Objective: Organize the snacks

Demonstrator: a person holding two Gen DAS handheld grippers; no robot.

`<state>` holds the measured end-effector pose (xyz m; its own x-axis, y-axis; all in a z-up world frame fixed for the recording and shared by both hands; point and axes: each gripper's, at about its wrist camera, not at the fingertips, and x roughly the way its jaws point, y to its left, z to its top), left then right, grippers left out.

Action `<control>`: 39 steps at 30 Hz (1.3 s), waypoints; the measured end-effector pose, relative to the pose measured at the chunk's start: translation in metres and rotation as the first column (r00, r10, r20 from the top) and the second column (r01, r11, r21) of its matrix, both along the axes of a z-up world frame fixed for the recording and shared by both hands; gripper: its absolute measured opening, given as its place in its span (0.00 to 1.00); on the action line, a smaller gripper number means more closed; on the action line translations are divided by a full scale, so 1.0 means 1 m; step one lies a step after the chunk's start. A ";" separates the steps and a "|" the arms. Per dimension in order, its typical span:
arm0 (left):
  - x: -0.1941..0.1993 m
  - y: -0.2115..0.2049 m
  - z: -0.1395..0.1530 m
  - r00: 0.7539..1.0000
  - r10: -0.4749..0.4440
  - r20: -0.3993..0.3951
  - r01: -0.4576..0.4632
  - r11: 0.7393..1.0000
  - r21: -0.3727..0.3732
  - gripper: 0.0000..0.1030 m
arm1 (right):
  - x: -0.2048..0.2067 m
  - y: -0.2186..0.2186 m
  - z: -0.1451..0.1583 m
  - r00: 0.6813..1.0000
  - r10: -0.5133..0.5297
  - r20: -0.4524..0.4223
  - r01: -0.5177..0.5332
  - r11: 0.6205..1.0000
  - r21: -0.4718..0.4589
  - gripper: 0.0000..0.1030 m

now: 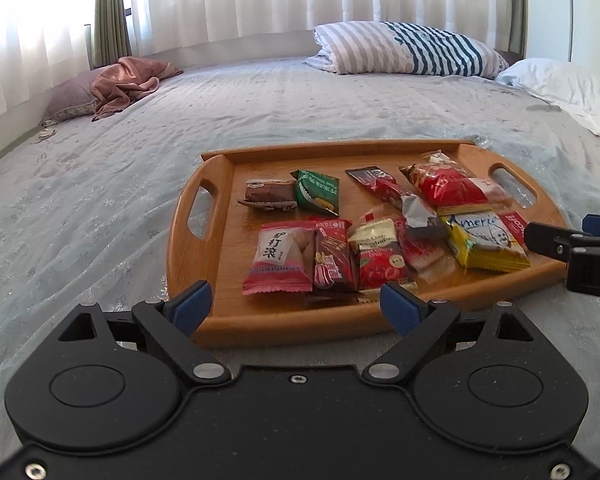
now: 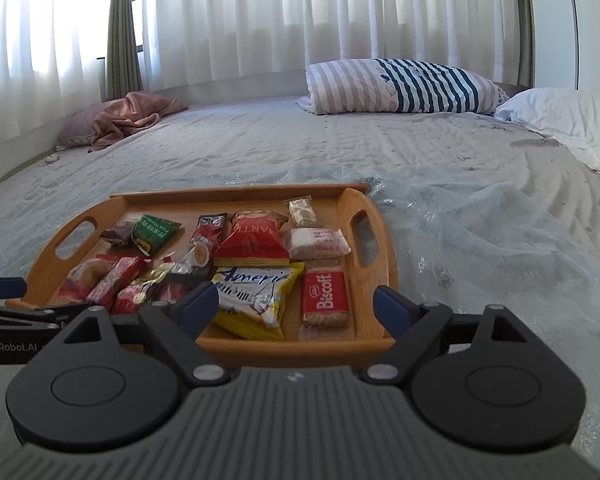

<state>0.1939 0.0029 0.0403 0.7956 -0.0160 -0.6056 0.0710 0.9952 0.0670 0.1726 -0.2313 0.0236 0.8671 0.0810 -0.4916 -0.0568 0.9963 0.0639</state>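
A wooden tray (image 1: 228,322) (image 2: 376,232) lies on the bed with several wrapped snacks on it. Among them are a pink packet (image 1: 278,256), a green packet (image 1: 318,191) (image 2: 153,231), a yellow packet (image 1: 486,242) (image 2: 256,300), a red bag (image 1: 446,188) (image 2: 254,240) and a red Biscoff pack (image 2: 324,298). My left gripper (image 1: 296,306) stands open just in front of the tray's near edge, nothing between its fingers. My right gripper (image 2: 296,308) is open over the tray's near right corner, above the yellow packet and Biscoff pack, touching neither.
The bedspread (image 1: 260,100) stretches wide behind the tray. A striped pillow (image 1: 412,48) and a white pillow (image 1: 564,88) lie at the back right, a pink cloth on a purple pillow (image 1: 128,84) at the back left. Curtains (image 1: 220,0) hang behind.
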 end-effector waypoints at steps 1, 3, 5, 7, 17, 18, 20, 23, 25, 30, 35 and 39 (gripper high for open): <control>-0.003 0.000 0.000 1.000 0.002 0.001 -0.002 1.000 0.001 0.89 | -0.002 0.001 0.000 1.000 0.002 0.000 -0.002 1.000 -0.003 0.90; -0.007 0.000 0.000 1.000 0.001 -0.003 -0.001 1.000 -0.003 0.90 | -0.007 0.002 0.000 1.000 0.005 0.002 -0.005 1.000 -0.010 0.91; -0.012 0.000 0.000 1.000 0.002 -0.007 -0.002 1.000 -0.003 0.90 | -0.012 0.004 0.000 1.000 0.012 0.005 -0.012 1.000 -0.017 0.93; -0.018 0.000 -0.001 1.000 0.007 -0.009 -0.007 1.000 -0.006 0.90 | -0.018 0.006 0.000 1.000 0.014 0.012 -0.014 0.999 -0.028 0.94; -0.038 0.008 -0.011 0.999 0.039 -0.033 -0.040 0.999 -0.030 0.90 | -0.043 0.011 -0.006 0.999 0.037 0.008 -0.037 0.998 -0.053 0.98; -0.039 0.009 -0.012 0.998 0.045 -0.035 -0.046 0.998 -0.032 0.90 | -0.045 0.011 -0.007 0.999 0.037 0.006 -0.037 0.998 -0.051 0.98; -0.042 0.011 -0.014 0.998 0.054 -0.036 -0.055 0.998 -0.034 0.90 | -0.048 0.011 -0.009 0.999 0.036 0.000 -0.036 0.998 -0.046 0.98; -0.048 0.011 -0.016 0.998 0.059 -0.033 -0.059 0.998 -0.029 0.90 | -0.053 0.012 -0.012 1.000 0.031 -0.002 -0.031 0.998 -0.054 0.99; -0.051 0.010 -0.018 0.998 0.055 -0.032 -0.056 0.998 -0.026 0.90 | -0.057 0.014 -0.014 1.000 0.030 -0.005 -0.030 0.997 -0.064 0.99; -0.059 0.007 -0.022 0.999 0.045 -0.027 -0.046 0.999 -0.010 0.91 | -0.064 0.014 -0.020 0.999 0.035 -0.021 -0.036 0.998 -0.051 1.00; -0.064 0.003 -0.028 0.999 0.037 -0.032 -0.037 0.999 0.007 0.91 | -0.068 0.014 -0.025 0.999 0.027 -0.028 -0.029 0.998 -0.059 1.00; -0.067 0.003 -0.031 0.999 0.037 -0.033 -0.037 0.999 -0.001 0.91 | -0.070 0.016 -0.029 0.999 0.023 -0.035 -0.026 0.997 -0.073 1.00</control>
